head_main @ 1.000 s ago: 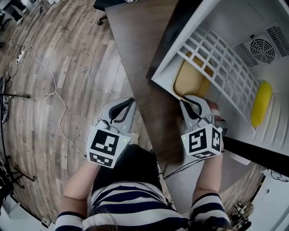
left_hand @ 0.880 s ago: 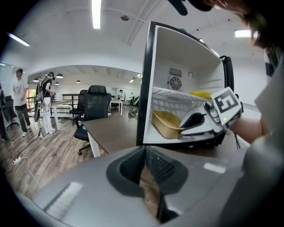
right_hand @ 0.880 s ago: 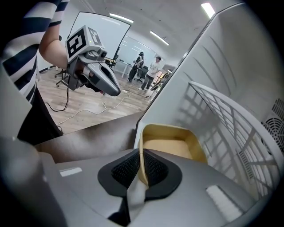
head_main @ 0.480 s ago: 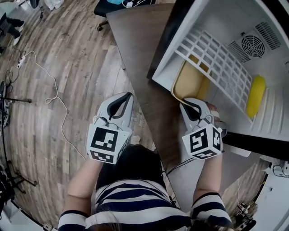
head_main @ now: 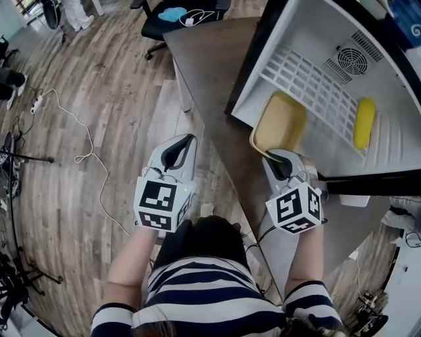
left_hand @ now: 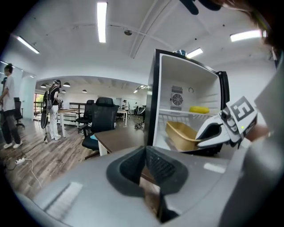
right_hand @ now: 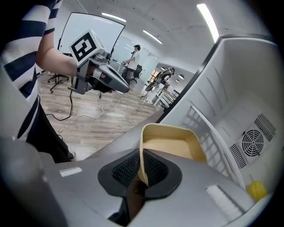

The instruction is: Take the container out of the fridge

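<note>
The container (head_main: 279, 122) is a shallow yellow tub, now out in front of the open fridge (head_main: 263, 72) and over the brown table. My right gripper (head_main: 281, 160) is shut on its near rim; in the right gripper view the rim (right_hand: 143, 159) stands pinched between the pads, gripper (right_hand: 141, 170). The left gripper view shows the container (left_hand: 182, 135) held level by the right gripper (left_hand: 213, 131). My left gripper (head_main: 179, 150) hangs over the floor left of the table, shut (left_hand: 145, 166) and empty.
A white wire shelf (head_main: 316, 85) crosses the fridge, with a yellow item (head_main: 364, 123) on it. The black fridge door edge (head_main: 368, 185) juts out at right. A desk chair (head_main: 177, 13) stands behind the table (head_main: 210, 79). Cables (head_main: 72, 141) trail on the wood floor.
The container has come out from under the wire shelf toward me in the right gripper. The left gripper has risen a little and stayed shut.
</note>
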Tool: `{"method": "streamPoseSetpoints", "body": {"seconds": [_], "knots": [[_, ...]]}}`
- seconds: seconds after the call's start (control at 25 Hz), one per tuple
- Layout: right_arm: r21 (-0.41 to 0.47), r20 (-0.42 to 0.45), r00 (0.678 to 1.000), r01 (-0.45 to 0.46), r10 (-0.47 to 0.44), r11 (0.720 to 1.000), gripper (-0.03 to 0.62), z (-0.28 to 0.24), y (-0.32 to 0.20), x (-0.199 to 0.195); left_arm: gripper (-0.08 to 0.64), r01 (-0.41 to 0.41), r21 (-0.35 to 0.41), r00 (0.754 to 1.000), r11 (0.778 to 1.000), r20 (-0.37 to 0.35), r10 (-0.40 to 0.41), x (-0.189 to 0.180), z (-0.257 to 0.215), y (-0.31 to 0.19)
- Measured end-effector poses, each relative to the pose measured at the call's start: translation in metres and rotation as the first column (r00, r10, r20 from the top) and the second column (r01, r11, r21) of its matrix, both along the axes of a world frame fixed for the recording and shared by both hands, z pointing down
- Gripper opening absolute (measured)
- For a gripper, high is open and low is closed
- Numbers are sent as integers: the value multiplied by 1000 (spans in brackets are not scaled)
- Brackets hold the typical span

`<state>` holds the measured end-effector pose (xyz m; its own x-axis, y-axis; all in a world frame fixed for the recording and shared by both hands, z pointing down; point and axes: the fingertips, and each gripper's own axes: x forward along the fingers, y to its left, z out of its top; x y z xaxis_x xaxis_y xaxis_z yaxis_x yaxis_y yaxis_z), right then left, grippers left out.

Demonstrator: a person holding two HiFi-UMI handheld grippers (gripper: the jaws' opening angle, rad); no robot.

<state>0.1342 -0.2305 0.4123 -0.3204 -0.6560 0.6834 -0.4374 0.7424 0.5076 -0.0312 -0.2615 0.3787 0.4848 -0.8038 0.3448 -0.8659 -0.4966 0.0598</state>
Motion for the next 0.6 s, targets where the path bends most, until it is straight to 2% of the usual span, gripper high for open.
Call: {"method": "streamPoseSetpoints", "body": {"seconds": [0.6], "knots": [[-7,60,996,-63,64,998,20,-30,56,-28,0,-15,47,999,999,-30,16,-31,-29,34]]}}
